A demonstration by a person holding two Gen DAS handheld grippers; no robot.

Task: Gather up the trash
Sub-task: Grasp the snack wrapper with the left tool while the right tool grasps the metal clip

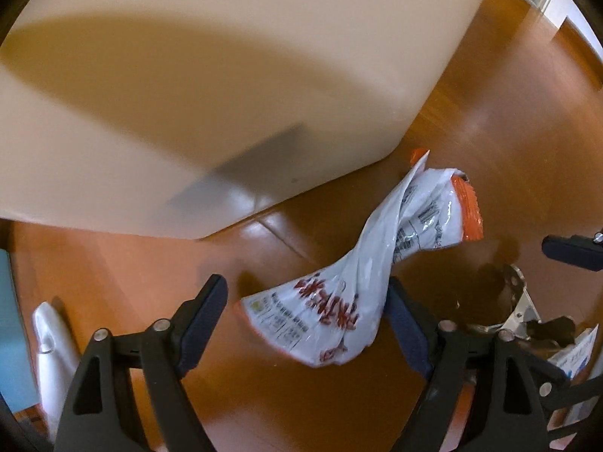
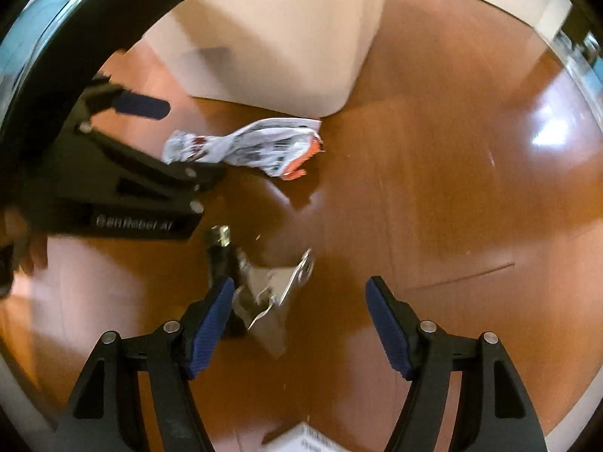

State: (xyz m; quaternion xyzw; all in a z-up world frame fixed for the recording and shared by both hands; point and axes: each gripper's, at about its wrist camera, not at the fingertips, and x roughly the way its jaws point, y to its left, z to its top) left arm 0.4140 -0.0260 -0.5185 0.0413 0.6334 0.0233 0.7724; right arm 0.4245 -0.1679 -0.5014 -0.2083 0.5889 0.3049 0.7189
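A crumpled white and orange snack bag [image 1: 361,275] lies on the brown wooden floor beside a cream bin. My left gripper [image 1: 307,309] is open, its fingers on either side of the bag's near end. The bag also shows in the right wrist view [image 2: 248,147], with the left gripper [image 2: 177,135] around it. My right gripper [image 2: 299,312] is open and empty above a torn silver and dark wrapper [image 2: 264,290], which lies by its left finger. The wrapper also shows in the left wrist view [image 1: 520,305].
The cream bin [image 1: 188,94] stands on the floor just behind the bag, and shows in the right wrist view [image 2: 294,37]. A white object [image 1: 49,350] and a blue thing [image 1: 11,331] lie at the left. A white printed paper [image 2: 305,439] lies near the bottom edge.
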